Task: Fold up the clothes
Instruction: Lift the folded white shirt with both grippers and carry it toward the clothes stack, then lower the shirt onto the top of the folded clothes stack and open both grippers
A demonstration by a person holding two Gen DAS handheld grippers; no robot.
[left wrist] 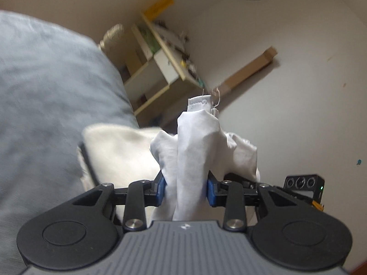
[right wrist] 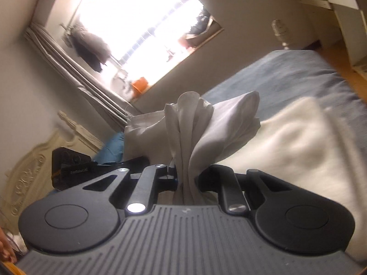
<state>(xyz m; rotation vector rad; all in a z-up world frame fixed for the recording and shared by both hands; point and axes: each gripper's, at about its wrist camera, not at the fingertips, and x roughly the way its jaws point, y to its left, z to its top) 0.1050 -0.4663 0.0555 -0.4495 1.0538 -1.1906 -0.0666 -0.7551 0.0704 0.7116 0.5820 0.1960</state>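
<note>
- Left gripper (left wrist: 185,190) is clamped on a bunched wad of the white garment (left wrist: 197,151), right gripper (right wrist: 187,181) is pinched tight on another bunch of it (right wrist: 206,123).
- Cloth hangs between them above the blue bed (right wrist: 286,75).
- Looks like the lift-and-spread step; next it probably needs pulling taut, then laying flat.
- Both point slightly downward, views tilted.

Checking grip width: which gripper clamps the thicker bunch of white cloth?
The left gripper: its blue pads stand well apart around a fat roll of white cloth; the right gripper pinches a thin pleat.
</note>
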